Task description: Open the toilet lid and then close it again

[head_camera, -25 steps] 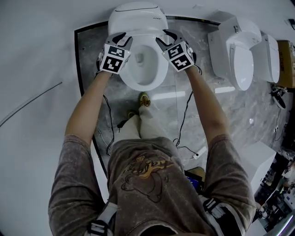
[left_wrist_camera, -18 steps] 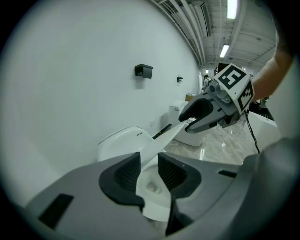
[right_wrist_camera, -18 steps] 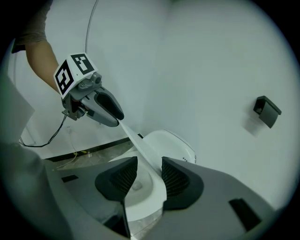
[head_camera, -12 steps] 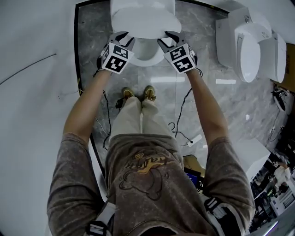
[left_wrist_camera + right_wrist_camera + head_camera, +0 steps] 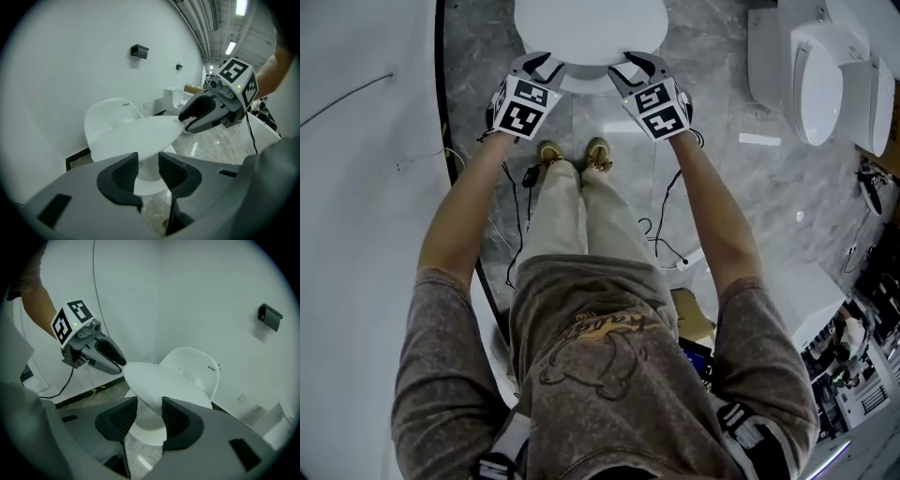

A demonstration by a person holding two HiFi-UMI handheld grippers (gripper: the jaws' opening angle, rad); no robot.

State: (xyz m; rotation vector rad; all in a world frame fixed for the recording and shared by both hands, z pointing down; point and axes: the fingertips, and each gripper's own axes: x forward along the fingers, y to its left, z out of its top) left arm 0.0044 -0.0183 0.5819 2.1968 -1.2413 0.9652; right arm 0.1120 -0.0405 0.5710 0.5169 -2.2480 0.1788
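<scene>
Lid [image 5: 591, 26] nearly flat, front toward person; left tongs [image 5: 549, 66] and right tongs [image 5: 624, 66] pinch its rim.

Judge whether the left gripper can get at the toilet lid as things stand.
Probably yes: the left gripper is at the toilet lid, whose rim lies between its jaws; nothing blocks it.

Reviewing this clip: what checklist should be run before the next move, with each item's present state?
1. Left hand-held gripper gripping the white oval plastic toilet lid: ok, rim between its jaws.
2. Right hand-held gripper gripping the opposite rim: ok.
3. Lid shut on the white ceramic bowl: not ok, held tilted above it.
4. Bowl free of objects: cannot tell, mostly covered.
</scene>
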